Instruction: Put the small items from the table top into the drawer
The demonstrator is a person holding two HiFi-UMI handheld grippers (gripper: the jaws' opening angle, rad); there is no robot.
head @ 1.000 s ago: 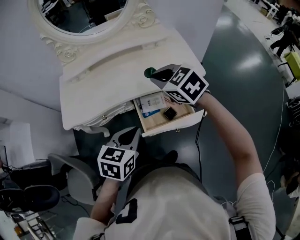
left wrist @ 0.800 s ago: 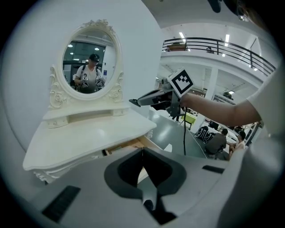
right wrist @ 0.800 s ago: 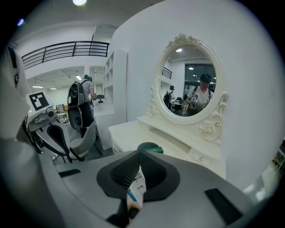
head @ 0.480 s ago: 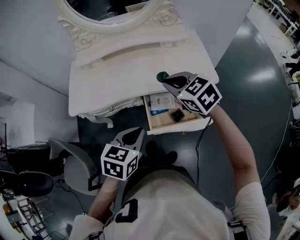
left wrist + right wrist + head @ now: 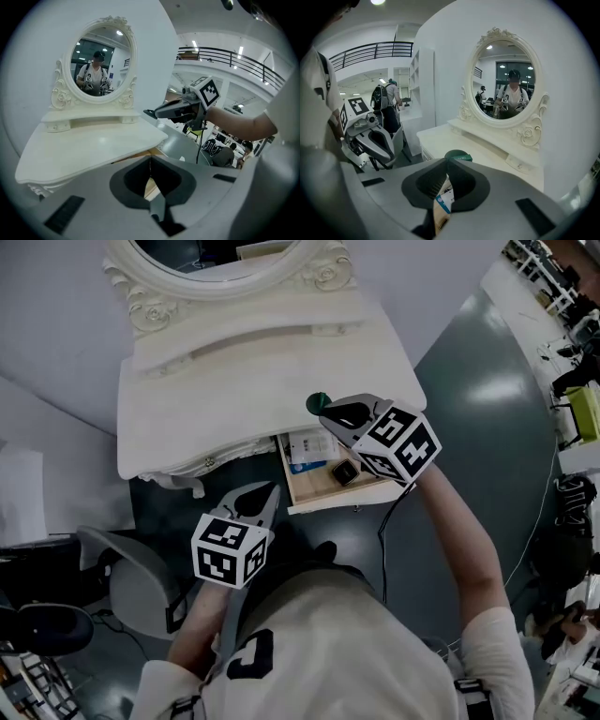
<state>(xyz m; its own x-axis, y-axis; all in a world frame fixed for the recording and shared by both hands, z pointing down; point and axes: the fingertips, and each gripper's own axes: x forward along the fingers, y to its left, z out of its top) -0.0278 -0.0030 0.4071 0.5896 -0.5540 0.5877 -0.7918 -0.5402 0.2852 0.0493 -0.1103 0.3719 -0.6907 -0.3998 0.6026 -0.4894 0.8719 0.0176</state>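
Observation:
A small dark green round item point(image 5: 318, 403) hangs over the white dressing table point(image 5: 244, 371) near its front right. My right gripper point(image 5: 325, 412) is shut on its edge; in the right gripper view the green item point(image 5: 458, 156) sits at the meeting jaw tips point(image 5: 446, 164). Below, the open wooden drawer point(image 5: 288, 486) holds a white and blue box point(image 5: 305, 448) and a small square watch point(image 5: 345, 472). My left gripper point(image 5: 271, 489) hovers left of the drawer, in front of the table, shut with nothing in it point(image 5: 150, 161).
An oval mirror point(image 5: 220, 259) in a carved white frame stands at the table's back, above a low shelf. A grey chair point(image 5: 122, 568) sits at the lower left on the dark floor. A black cable hangs below the drawer's right end.
The right gripper has carried the green item a little toward the table's front edge, over the drawer. The left gripper has shifted slightly left. Both stay shut.

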